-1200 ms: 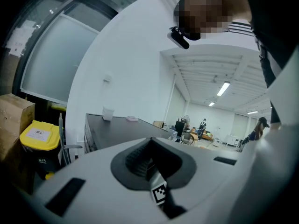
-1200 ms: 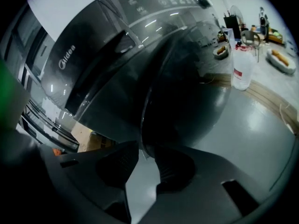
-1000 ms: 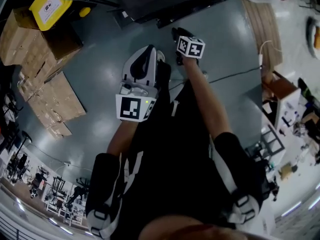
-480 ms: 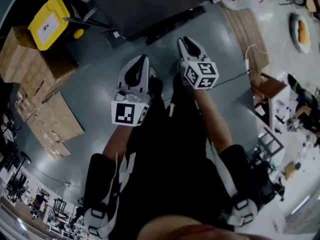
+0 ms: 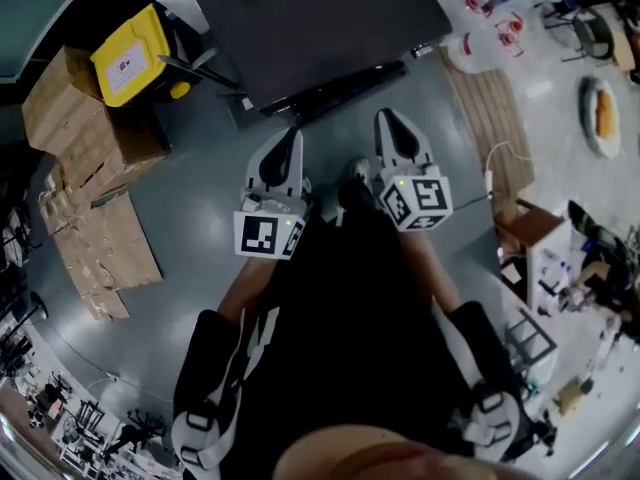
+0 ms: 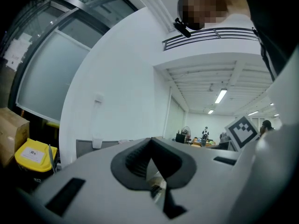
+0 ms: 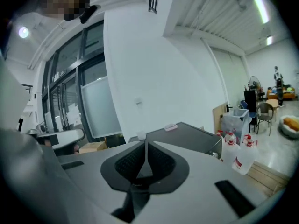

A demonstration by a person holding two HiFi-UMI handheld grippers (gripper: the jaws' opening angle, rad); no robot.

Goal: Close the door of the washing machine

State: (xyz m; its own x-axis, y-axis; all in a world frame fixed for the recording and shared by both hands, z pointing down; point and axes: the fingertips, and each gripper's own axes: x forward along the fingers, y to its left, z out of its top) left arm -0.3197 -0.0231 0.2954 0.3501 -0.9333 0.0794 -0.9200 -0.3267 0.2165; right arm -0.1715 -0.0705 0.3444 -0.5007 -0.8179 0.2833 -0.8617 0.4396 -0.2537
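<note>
Now that my left gripper (image 5: pixel 289 140), jaws together and empty, and my right gripper (image 5: pixel 388 120), jaws just closed on nothing, have risen clear, I log the washing machine (image 5: pixel 320 28) ahead, its door (image 5: pixel 340 87) seemingly flush: task probably complete.

- A smooth grey floor (image 5: pixel 190 198) fills the middle of the head view.
- Brown cardboard boxes (image 5: pixel 80 138) are stacked at the left edge, with flattened cardboard (image 5: pixel 100 253) lying below them.
- A yellow bin (image 5: pixel 130 53) stands at upper left, just beside the boxes.
- A wooden pallet (image 5: pixel 490 98) lies at upper right, with white bottles (image 5: pixel 480 48) near it.
- In the right gripper view, a white wall (image 7: pixel 168 78) fills the centre, tall windows (image 7: pixel 88 101) stand at left, and strip lights (image 7: pixel 260 7) glow at upper right.
</note>
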